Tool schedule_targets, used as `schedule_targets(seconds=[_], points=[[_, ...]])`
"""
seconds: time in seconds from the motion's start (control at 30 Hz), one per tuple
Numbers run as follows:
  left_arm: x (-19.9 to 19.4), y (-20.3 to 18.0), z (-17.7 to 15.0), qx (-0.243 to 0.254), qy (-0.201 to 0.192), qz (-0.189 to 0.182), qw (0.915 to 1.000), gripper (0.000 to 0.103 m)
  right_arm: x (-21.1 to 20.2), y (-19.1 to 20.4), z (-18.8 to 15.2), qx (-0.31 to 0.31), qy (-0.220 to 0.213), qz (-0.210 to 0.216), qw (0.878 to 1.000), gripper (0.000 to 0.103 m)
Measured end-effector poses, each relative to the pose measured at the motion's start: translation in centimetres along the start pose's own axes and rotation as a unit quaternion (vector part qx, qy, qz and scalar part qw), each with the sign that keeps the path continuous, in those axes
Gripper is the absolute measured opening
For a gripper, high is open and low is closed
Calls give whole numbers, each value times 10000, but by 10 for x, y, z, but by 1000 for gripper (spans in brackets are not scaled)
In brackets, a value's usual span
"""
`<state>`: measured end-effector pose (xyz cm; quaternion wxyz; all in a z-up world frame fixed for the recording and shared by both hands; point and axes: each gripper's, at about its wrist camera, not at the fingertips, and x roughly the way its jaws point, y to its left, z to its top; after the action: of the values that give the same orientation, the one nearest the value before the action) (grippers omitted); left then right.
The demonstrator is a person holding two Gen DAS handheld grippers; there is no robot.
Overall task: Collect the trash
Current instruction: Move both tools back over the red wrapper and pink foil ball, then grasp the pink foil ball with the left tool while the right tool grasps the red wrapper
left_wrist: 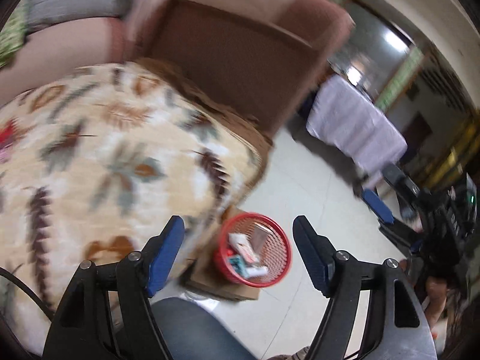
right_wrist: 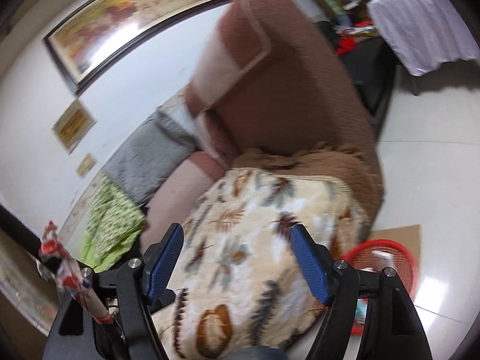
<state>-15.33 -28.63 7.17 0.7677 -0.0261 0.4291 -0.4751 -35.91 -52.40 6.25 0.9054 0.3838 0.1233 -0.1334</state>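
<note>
Our left hand-held gripper (left_wrist: 238, 253) spread wide and empty, red basket (left_wrist: 280, 265) of trash just ahead between its fingers, beside the sofa (left_wrist: 234, 54), right hand-held gripper (right_wrist: 237, 259) wide too, seemingly empty, over the leaf-print cushion (right_wrist: 255, 240)

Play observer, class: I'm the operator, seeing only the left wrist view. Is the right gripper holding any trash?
Observer: No; the right gripper is open and empty.
Operator: Any trash near it?
Observer: A crumpled red-and-white wrapper sticks up beside it, outside the jaws; what holds it is hidden.
Operator: What hangs above the brown fabric sofa?
Observer: A large dark-framed painting on the white wall.
</note>
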Motion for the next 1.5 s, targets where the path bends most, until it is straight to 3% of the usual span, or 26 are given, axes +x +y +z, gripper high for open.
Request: schedule_targets(seconds=[0.13, 0.33, 0.5, 0.6, 0.8, 0.93, 1.03, 1.17, 1.27, 1.37, 1.5], points=[[-53, 53, 11, -470, -387, 427, 9972, 74, 22, 41, -10, -228, 196, 349, 9989, 81], [-114, 130, 28, -1071, -936, 1082, 9839, 74, 72, 102, -31, -753, 566, 611, 9937, 82], [-130, 185, 53, -1635, -1134, 1411, 9698, 74, 122, 145, -46, -1213, 828, 764, 9862, 83], [-130, 211, 69, -1762, -1076, 1439, 9678, 74, 158, 160, -52, -1412, 1000, 760, 9820, 83], [-141, 278, 96, -2322, -1268, 1745, 9484, 74, 233, 186, -72, -1598, 1560, 1166, 9677, 83], [-132, 324, 100, -2721, -1178, 1830, 9373, 74, 290, 204, -92, -1556, 1938, 1473, 9574, 83], [-113, 351, 97, -2764, -1048, 1965, 9349, 74, 336, 221, -108, -1557, 2217, 1672, 9480, 83], [-80, 385, 93, -2854, -842, 2237, 9281, 74, 402, 235, -115, -1720, 2401, 1665, 9408, 83], [-56, 402, 93, -2748, -718, 2240, 9323, 74, 455, 243, -121, -1773, 2750, 1747, 9287, 81], [-33, 409, 95, -2468, -659, 2432, 9357, 74, 504, 256, -139, -2064, 3040, 1724, 9139, 77], [-2, 415, 96, -2137, -414, 2822, 9344, 74, 554, 268, -167, -2109, 3463, 1771, 8968, 68]])
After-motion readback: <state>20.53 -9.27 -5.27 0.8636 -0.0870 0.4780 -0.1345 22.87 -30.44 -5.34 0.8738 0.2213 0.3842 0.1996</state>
